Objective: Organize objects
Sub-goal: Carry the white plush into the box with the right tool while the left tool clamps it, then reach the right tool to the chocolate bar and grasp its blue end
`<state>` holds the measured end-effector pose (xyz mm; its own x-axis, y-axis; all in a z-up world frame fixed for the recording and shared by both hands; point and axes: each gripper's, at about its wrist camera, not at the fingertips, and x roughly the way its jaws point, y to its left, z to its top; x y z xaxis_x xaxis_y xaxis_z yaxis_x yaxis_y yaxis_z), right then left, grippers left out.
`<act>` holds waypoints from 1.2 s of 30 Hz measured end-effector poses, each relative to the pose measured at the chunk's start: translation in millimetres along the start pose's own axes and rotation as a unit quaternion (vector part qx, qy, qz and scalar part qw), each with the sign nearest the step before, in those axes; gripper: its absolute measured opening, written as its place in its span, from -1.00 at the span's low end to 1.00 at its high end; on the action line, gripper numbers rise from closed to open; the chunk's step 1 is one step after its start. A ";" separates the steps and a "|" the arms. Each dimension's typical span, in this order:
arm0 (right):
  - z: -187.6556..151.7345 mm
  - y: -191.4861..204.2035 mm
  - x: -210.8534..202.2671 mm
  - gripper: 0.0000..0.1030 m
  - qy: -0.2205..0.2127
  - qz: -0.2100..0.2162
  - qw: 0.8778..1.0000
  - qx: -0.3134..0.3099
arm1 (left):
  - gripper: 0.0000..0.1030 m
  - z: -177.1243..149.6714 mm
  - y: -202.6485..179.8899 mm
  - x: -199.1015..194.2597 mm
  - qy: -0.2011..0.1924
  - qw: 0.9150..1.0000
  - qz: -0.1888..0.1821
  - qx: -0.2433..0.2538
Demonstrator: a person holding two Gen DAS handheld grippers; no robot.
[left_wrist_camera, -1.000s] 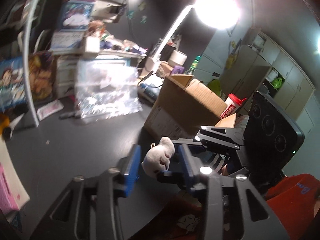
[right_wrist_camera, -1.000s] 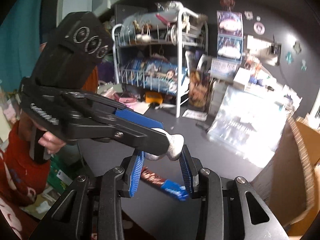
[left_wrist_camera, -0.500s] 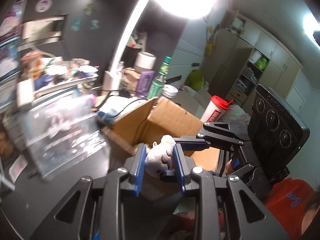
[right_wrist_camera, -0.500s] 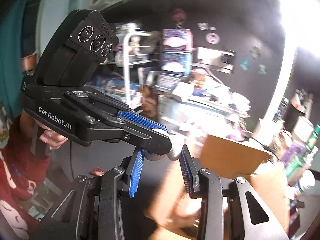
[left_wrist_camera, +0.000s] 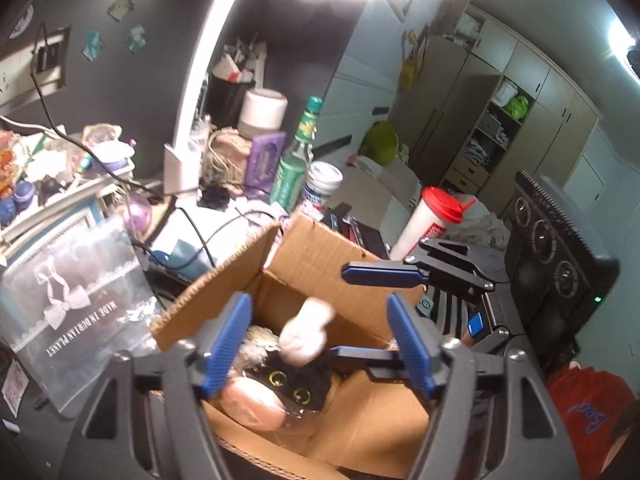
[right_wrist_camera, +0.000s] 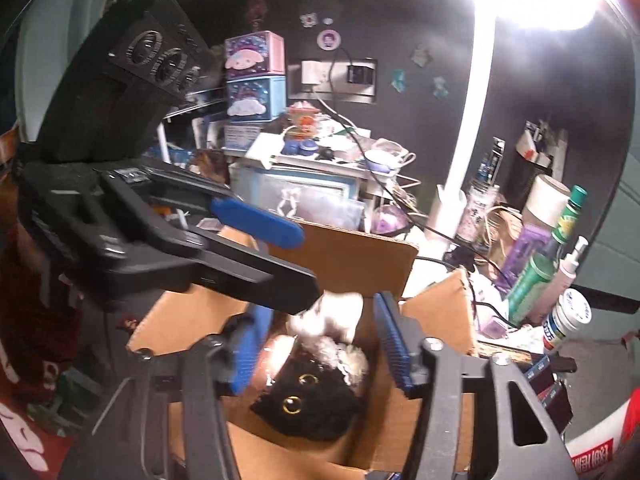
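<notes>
Step in hand: dropping a small white plush toy (left_wrist_camera: 306,336) into the open cardboard box (left_wrist_camera: 352,264); judged the release point of a put-away.
Left gripper (left_wrist_camera: 320,344): blue pads spread wide, nothing pinched between them; poised above the box mouth.
Right gripper (right_wrist_camera: 316,344): also spread; its own pads stand clear of the toy on either side.
White plush toy: blurred in both wrist views, in the gap between the open fingers, over the box interior. Cannot tell whether it is touching a pad or already free; the blur suggests falling.
Box contents: a black plush (right_wrist_camera: 308,404) with yellow eyes lies inside, a fluffy pale item (right_wrist_camera: 344,354) beside it, and a pinkish rounded thing (left_wrist_camera: 250,402) toward the near wall.
Crossing: each gripper's fingers reach across the other's view; the two tools sit close together over the box.
Doing it well: keep both grippers wide and steady until the toy clears the pads; lift straight up, not sideways, so fingers do not snag the raised flaps (left_wrist_camera: 216,280).
Risk: soft toy may bounce off the black plush toward the rim; the box looks deep enough to hold it.
Surroundings: a green bottle (left_wrist_camera: 296,160) and red-lidded cup (left_wrist_camera: 434,216) stand beyond the box on the crowded tabletop, well apart from the drop.
</notes>
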<state>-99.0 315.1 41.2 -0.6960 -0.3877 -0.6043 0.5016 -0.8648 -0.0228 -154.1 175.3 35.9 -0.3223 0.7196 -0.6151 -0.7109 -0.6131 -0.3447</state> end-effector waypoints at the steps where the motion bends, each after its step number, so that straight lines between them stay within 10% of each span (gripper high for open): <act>1: -0.9 -2.4 -0.6 0.05 0.001 0.000 1.000 0.002 | 0.36 0.4 1.1 -3.9 -0.004 1.000 0.004 -0.002; 13: 6.5 13.9 -4.8 0.05 -0.010 0.025 1.000 -0.003 | 0.56 -26.5 14.4 -63.1 -0.064 0.993 0.096 -0.021; 22: 19.0 118.8 -5.0 0.05 -0.029 0.142 0.986 -0.077 | 0.63 -97.1 38.0 -140.1 -0.119 0.972 0.191 -0.061; 36: -43.9 249.3 128.6 0.04 0.126 0.199 0.941 -0.242 | 0.63 -249.5 99.8 -194.2 -0.132 0.940 0.269 -0.162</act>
<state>-40.9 63.7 -77.2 -0.2905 -0.5098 -0.8098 0.9147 -0.3964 -0.0786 -6.5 -107.0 -56.0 -0.7549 0.3059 -0.5802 -0.1858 -0.9481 -0.2582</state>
